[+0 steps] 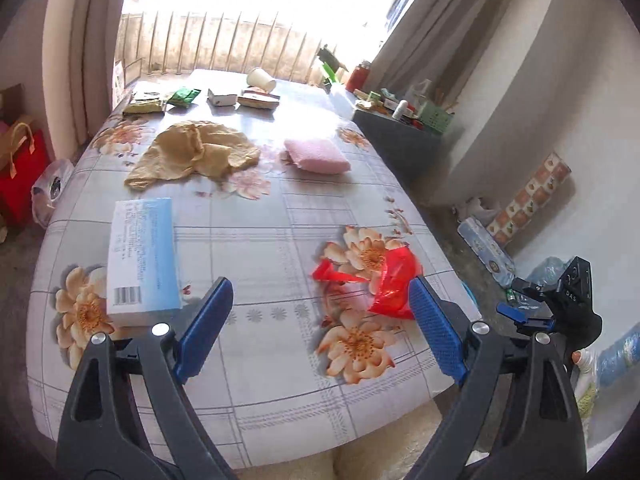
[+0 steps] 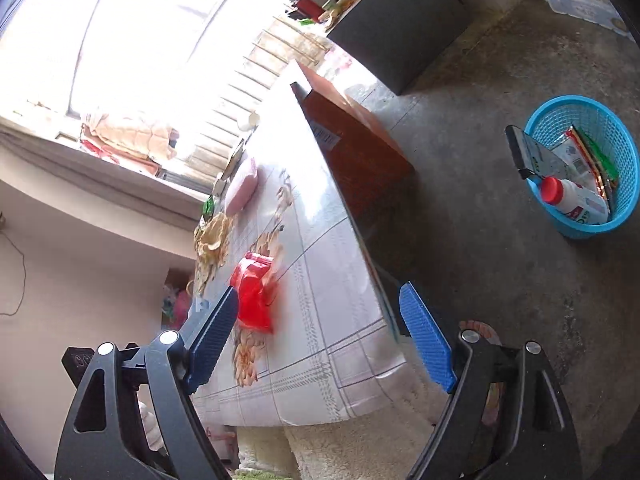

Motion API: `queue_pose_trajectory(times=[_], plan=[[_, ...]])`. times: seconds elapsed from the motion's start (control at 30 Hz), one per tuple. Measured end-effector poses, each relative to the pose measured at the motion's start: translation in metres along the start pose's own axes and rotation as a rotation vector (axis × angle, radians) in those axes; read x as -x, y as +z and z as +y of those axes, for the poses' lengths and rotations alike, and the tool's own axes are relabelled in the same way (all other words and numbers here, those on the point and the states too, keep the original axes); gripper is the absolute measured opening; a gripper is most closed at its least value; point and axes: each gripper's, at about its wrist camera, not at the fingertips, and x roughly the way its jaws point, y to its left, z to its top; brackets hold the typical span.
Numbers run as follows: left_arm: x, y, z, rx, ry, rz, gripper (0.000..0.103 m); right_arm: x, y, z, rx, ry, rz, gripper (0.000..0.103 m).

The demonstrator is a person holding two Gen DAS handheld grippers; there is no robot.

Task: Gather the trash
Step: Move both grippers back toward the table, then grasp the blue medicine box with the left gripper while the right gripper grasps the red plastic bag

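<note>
Two grippers are in play, and both stand wide apart with nothing between the pads: the left gripper [image 1: 322,308] hangs over the near end of the table [image 1: 256,248], its ribbed blue fingers [image 1: 434,328] clear of everything, and the right gripper [image 2: 318,326] is just as open, tilted hard over by the table's edge. One crumpled red plastic bag [image 1: 390,280] lies on the flowered, glossy tablecloth, just beside the left gripper's right finger, touching neither pad as far as one can tell. One flat blue-and-white box [image 1: 142,256] sits near the left finger. Further back: one rumpled tan cloth [image 1: 192,156], one pink sponge [image 1: 318,156], one tipped paper cup [image 1: 261,79]. Down on the concrete floor stands one round blue mesh basket [image 2: 624,160], already holding a red-capped white bottle [image 2: 576,200] and flat wrappers.
</note>
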Motion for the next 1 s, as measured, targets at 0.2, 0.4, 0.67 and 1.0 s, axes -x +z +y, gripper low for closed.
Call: queue_pose_trajectory(times=[0.2, 0.4, 0.67, 1.0], plan=[[0.001, 0.006, 0.061, 0.157, 0.203, -0.038, 0.089, -0.063, -0.009, 0.068, 0.154, -0.043, 0.128, 0.084], [-0.043, 0.024, 0.085, 0.147, 0.296, 0.001, 0.089, -0.097, -0.016, 0.104, 0.24, -0.197, 0.154, 0.085], [-0.09, 0.026, 0.118, 0.23, 0.314, 0.094, 0.089, -0.13, -0.011, 0.111, 0.297, -0.35, 0.153, 0.085], [-0.092, 0.007, 0.075, 0.072, 0.26, 0.134, 0.066, -0.122, -0.017, 0.11, 0.368, -0.368, 0.155, 0.032]])
